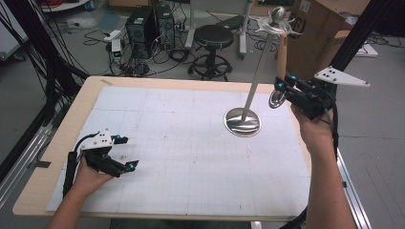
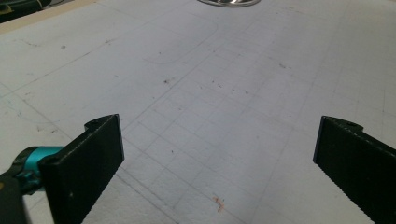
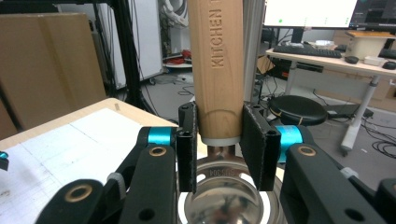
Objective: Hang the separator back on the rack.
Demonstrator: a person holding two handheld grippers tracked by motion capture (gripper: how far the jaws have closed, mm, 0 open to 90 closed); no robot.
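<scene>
Two grippers: right gripper (image 3: 218,140) clamping wooden-handled utensil (image 3: 215,60) upper right; left gripper (image 2: 219,149) wide, idle; next, probably hanging on stand (image 1: 255,76).

A wooden-handled kitchen utensil (image 3: 215,70), its handle stamped "KITCHEN", is standing upright, its shiny steel head (image 3: 229,200) hanging below, near the right edge of the table (image 1: 57,148), beside a polished steel stand (image 1: 242,121) whose pole is rising from a round base.
</scene>
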